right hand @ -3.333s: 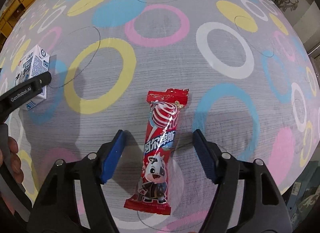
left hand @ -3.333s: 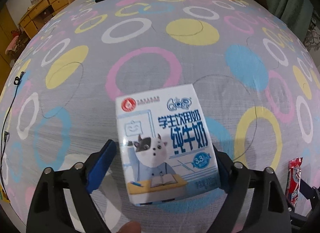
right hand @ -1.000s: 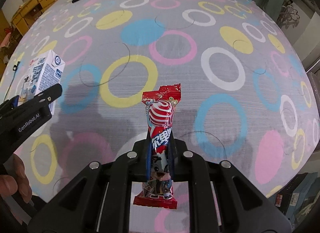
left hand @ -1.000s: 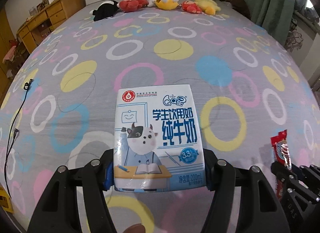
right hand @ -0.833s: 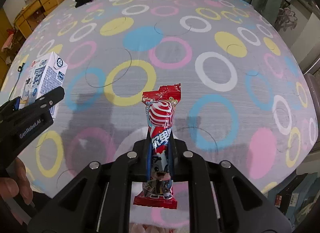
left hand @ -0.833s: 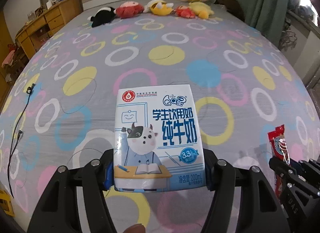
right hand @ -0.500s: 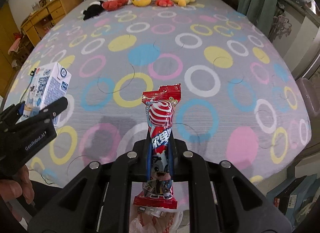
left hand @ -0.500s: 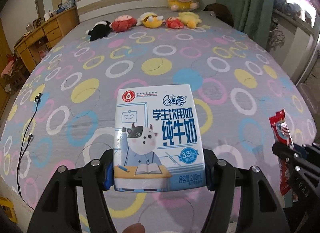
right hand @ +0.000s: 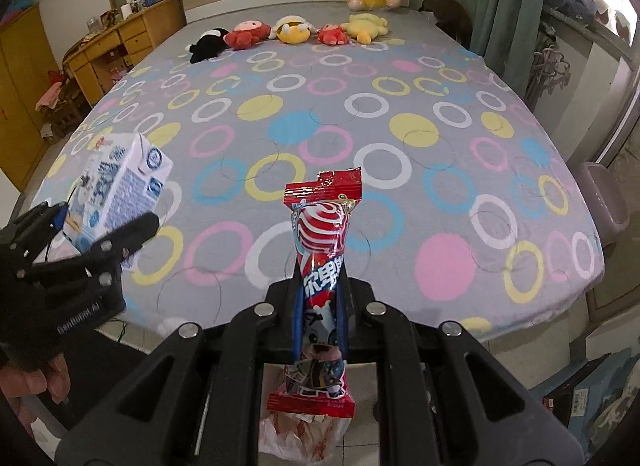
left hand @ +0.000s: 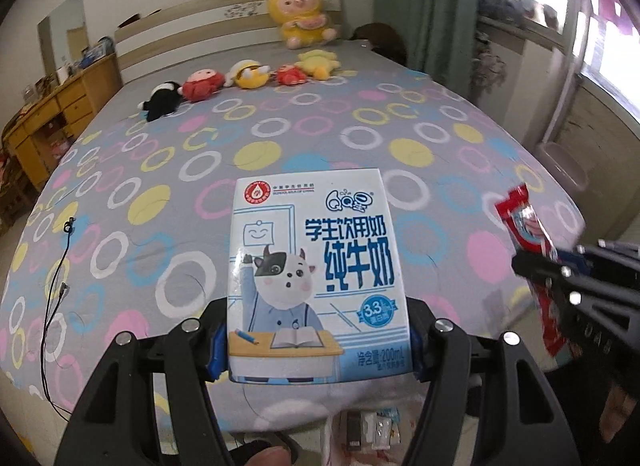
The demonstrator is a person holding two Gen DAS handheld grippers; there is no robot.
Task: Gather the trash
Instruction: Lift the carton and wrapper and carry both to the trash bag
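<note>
Blue-and-white card fills my left gripper (left hand: 318, 340): the milk carton (left hand: 318, 274) stands upright with my jaws clamped on its lower sides, held in the air past the foot of the bed (left hand: 280, 153). My right gripper (right hand: 320, 320) is pinched tight on the red candy wrapper (right hand: 322, 266), which rises upright between the pads. Both pieces are off the ringed bedspread, so the picking up looks done. What is left, I judge, is the drop: below my right hand a plastic bag (right hand: 300, 438) with wrappers in it sits on the floor at the bed's edge, and neither piece is in it yet. I see no other litter on the bedspread.
</note>
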